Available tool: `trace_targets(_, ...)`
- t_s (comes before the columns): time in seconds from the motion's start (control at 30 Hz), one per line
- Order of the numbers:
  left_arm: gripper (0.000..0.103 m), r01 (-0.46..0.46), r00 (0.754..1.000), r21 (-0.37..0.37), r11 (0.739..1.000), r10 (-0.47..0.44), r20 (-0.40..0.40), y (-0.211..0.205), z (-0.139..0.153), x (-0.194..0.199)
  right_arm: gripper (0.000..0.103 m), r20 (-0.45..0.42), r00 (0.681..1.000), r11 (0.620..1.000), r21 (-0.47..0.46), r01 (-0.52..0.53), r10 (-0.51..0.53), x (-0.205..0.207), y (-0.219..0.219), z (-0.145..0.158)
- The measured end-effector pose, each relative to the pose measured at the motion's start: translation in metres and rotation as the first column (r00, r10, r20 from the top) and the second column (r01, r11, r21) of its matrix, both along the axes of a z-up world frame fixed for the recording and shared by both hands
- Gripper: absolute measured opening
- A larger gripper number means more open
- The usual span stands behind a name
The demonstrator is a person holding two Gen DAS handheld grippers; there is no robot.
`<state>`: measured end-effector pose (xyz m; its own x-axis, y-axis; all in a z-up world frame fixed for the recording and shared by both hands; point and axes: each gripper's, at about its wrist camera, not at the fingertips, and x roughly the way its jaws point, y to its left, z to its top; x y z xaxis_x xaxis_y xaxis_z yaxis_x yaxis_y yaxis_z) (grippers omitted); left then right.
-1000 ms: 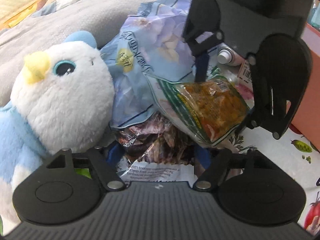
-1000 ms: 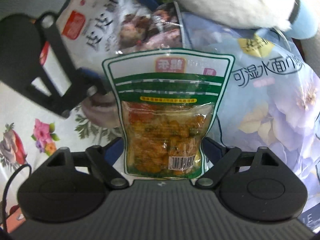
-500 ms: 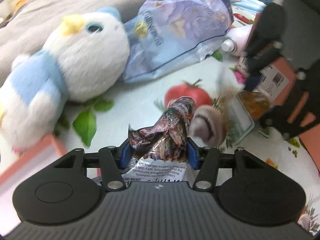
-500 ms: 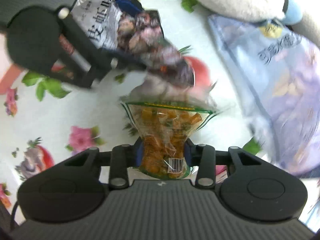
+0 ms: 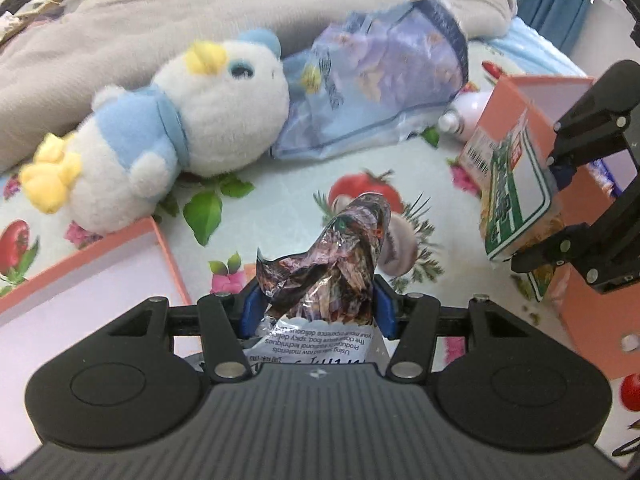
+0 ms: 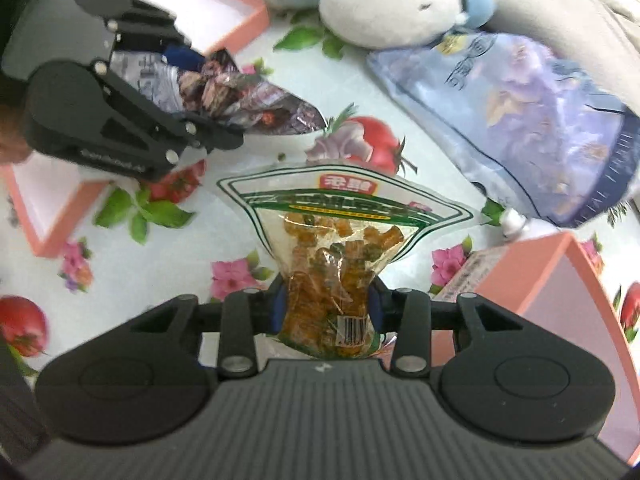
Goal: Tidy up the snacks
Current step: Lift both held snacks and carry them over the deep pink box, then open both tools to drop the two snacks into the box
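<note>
My left gripper [image 5: 316, 312] is shut on a dark crinkled snack bag [image 5: 336, 264], lifted off the floral cloth; the same bag [image 6: 240, 100] shows at the upper left of the right wrist view. My right gripper [image 6: 326, 308] is shut on a clear green-topped pouch of orange snack pieces [image 6: 340, 248], also held in the air. In the left wrist view that pouch [image 5: 516, 184] hangs at the right, over an orange box [image 5: 592, 280]. A second orange box [image 5: 80, 280] lies at the lower left, just beside the left gripper.
A white and blue plush bird [image 5: 168, 120] lies on the floral cloth [image 5: 280, 184] at the back left. A large lilac packet [image 5: 380, 84] rests beside it, with a small white bottle [image 5: 456, 120] at its right. A grey blanket [image 5: 160, 12] fills the back.
Both grippers closed on their bags and lifted them off the pile. The bags drew apart, and the two orange boxes came into view.
</note>
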<state>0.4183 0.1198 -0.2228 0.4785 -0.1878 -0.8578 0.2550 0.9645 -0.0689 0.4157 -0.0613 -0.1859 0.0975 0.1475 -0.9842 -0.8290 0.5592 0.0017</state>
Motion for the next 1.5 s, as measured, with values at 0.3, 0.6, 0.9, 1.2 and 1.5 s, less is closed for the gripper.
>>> trace_targets(0.3,0.060,-0.026,0.998,-0.015,1.000,0.027,0.052,-0.016,0.083,-0.013,0.043,0.093,0.982,0.984,0.094,0.154,-0.162,0.001,-0.022,0.086)
trace_targets(0.6,0.061,0.002,0.992,-0.037,0.999,0.002,0.127,-0.052,0.167,-0.027,0.043,0.200,0.957,0.972,0.142,0.185,-0.211,-0.031,-0.063,0.173)
trace_targets(0.9,0.061,0.106,0.985,-0.101,0.989,-0.091,0.147,-0.134,0.213,-0.041,0.045,0.241,0.900,0.928,0.186,0.324,-0.362,-0.056,-0.126,0.197)
trace_targets(1.2,0.061,0.163,0.984,-0.211,0.964,-0.143,0.108,-0.224,0.196,-0.057,0.047,0.218,0.824,0.851,0.185,0.491,-0.523,-0.073,-0.179,0.188)
trace_targets(1.5,0.061,0.099,0.995,-0.259,0.961,-0.103,0.001,-0.252,0.128,-0.046,0.047,0.166,0.746,0.764,0.178,0.621,-0.645,-0.070,-0.237,0.133)
